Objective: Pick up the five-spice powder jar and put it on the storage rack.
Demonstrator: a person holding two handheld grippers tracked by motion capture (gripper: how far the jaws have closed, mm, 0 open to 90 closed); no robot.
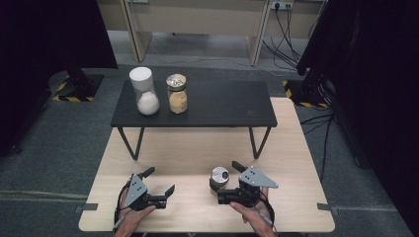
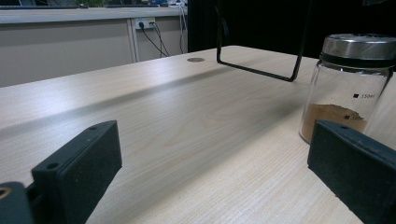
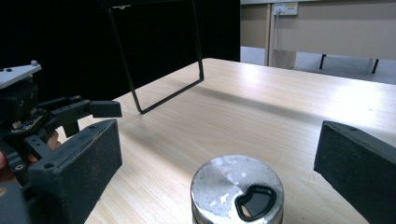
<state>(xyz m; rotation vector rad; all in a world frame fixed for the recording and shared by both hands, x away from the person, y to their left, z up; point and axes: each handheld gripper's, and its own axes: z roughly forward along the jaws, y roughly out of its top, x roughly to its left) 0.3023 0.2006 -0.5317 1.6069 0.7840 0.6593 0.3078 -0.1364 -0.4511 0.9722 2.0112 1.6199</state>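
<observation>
A small glass jar (image 1: 219, 176) with a metal shaker lid stands on the wooden table (image 1: 197, 148) near its front. It holds some brown powder (image 2: 332, 115). My right gripper (image 1: 226, 176) is open, its jaws on either side of the jar lid (image 3: 237, 188) without touching it. My left gripper (image 1: 159, 181) is open and holds nothing. It points across the table toward that jar (image 2: 350, 86), which stands beyond its right jaw. From the right gripper view (image 3: 217, 135), the left gripper (image 3: 51, 116) appears at the far left.
A black low stand (image 1: 222, 103) on thin wire legs (image 3: 140, 70) spans the table's far half. It carries a white-lidded jar of white powder (image 1: 144, 92) and a jar of yellowish contents (image 1: 177, 94). Dark stands and cables flank the table on the floor.
</observation>
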